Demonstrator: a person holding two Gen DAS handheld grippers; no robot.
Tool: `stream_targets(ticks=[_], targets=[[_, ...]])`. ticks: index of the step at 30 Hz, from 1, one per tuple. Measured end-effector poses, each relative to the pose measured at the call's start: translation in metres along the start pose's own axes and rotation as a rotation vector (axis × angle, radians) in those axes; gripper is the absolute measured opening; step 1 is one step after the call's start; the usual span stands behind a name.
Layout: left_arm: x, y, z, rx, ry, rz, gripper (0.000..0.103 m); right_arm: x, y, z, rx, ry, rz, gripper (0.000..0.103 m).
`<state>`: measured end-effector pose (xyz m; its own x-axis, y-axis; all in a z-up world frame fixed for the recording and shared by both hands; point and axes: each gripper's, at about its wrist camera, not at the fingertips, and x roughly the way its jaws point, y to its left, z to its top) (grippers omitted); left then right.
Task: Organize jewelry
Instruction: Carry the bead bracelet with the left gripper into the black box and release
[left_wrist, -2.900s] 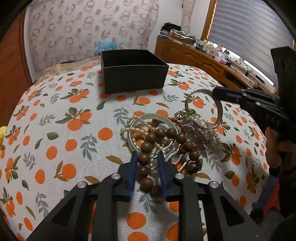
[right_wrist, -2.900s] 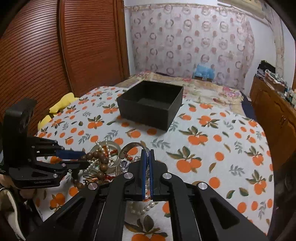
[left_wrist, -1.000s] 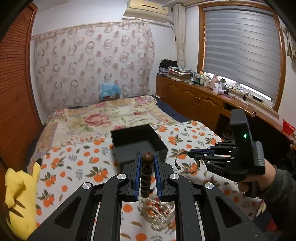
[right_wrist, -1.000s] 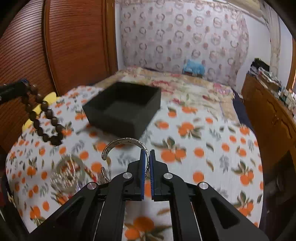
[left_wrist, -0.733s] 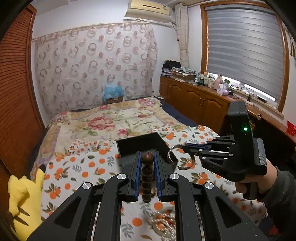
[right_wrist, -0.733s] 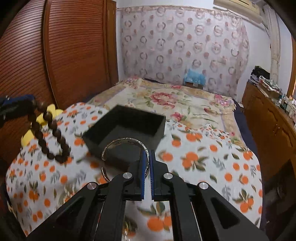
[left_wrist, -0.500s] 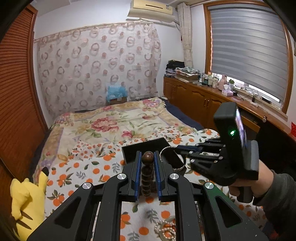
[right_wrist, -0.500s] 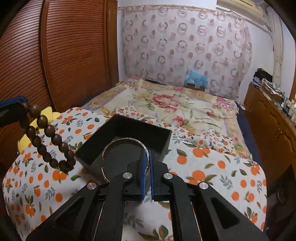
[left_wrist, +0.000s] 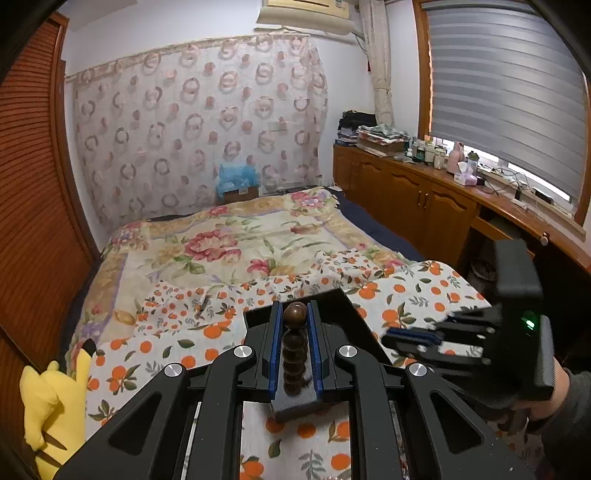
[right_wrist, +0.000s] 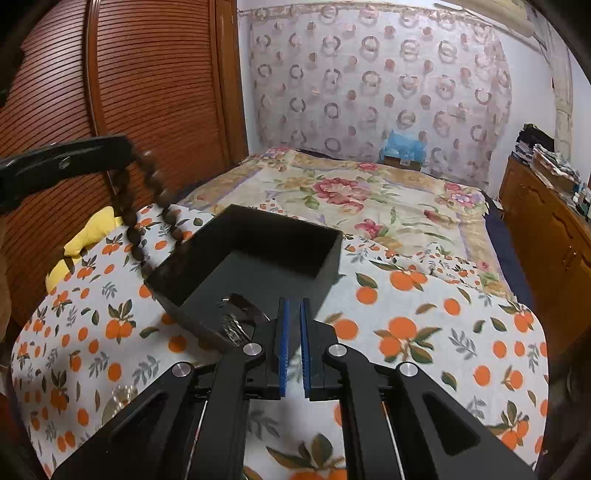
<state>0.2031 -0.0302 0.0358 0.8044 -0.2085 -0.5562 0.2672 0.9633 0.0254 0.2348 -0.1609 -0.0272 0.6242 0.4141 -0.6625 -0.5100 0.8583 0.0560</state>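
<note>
Once the right gripper (right_wrist: 293, 302) had reached the near wall of the black box (right_wrist: 284, 221), the silver bangle (right_wrist: 240, 314) dropped inside from its barely parted, empty jaws, while the left gripper (left_wrist: 291, 310) stayed clamped on the wooden bead bracelet (left_wrist: 294, 350) at the box's left wall, probably next in.

You have a yellow plush toy (left_wrist: 51, 410) at the bed's left edge, an orange-print cloth (right_wrist: 436, 332) over a floral quilt (left_wrist: 236, 240), a wooden cabinet (left_wrist: 413, 199) under the window blind (left_wrist: 502, 96), and a patterned curtain (right_wrist: 376, 81) behind.
</note>
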Motion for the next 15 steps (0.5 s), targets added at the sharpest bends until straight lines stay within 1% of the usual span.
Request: stream_targets(ticks=[6,15], targets=[[0.009,0.000,0.008,0.000,0.004,0.006,0.012,-0.011,-0.003,-0.005,-0.002,-0.024,0.025,0.007],[0.029,-0.001,0.007,0.000,0.036,-0.005,0.012,-0.017,-0.003,-0.014,0.001,-0.016,0.013,0.007]])
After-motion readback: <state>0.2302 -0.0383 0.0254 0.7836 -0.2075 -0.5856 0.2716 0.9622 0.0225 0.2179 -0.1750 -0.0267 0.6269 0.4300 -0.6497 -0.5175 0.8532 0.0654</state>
